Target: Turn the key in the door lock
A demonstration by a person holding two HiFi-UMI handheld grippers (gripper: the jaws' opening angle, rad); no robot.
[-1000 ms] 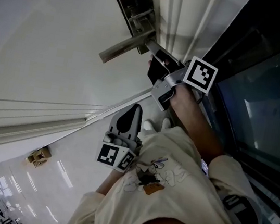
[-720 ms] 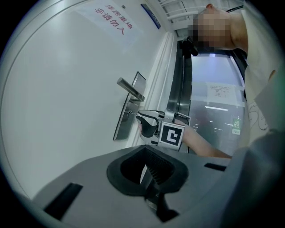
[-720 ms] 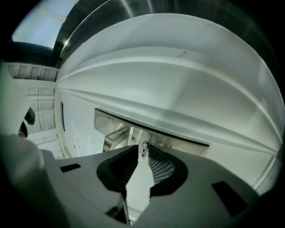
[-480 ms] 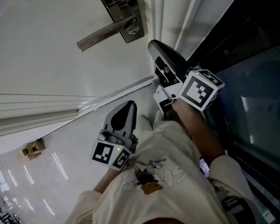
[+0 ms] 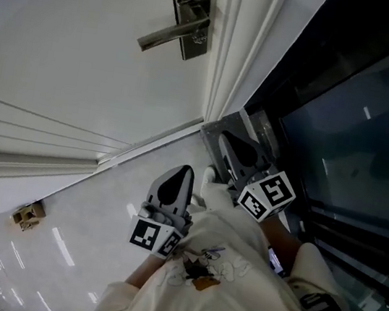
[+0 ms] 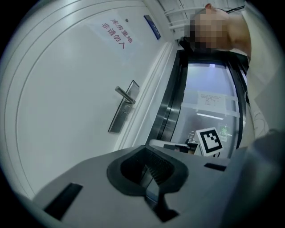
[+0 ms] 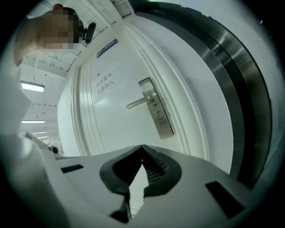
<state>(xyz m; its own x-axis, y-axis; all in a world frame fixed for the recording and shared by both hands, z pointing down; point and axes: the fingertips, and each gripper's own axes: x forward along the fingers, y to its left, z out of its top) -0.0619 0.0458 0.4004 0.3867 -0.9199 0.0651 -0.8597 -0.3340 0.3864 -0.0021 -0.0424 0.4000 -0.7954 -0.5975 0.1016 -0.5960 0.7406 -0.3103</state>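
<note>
The steel lock plate (image 5: 191,8) with its lever handle (image 5: 171,34) sits high on the white door (image 5: 85,60). A small fitting shows at the keyhole (image 5: 198,37); whether it is a key is too small to tell. My right gripper (image 5: 226,143) hangs well below the lock, near the door frame. Its jaws have just been closing and now meet with nothing between them (image 7: 142,146). It faces the lock plate (image 7: 156,113) from a distance. My left gripper (image 5: 187,169) is held low by my body, shut and empty (image 6: 145,148), with the lock plate (image 6: 121,115) far ahead.
Dark glass panels in a metal frame (image 5: 363,105) run along the right of the door. A red-lettered notice (image 6: 118,33) and a blue sign (image 6: 152,26) are on the door. A small brown object (image 5: 28,214) lies on the glossy floor. The person's cream shirt (image 5: 226,280) fills the bottom.
The right gripper has drawn back from the lock, down and to the right towards the body, rolling as it went. The left gripper stays low by the body.
</note>
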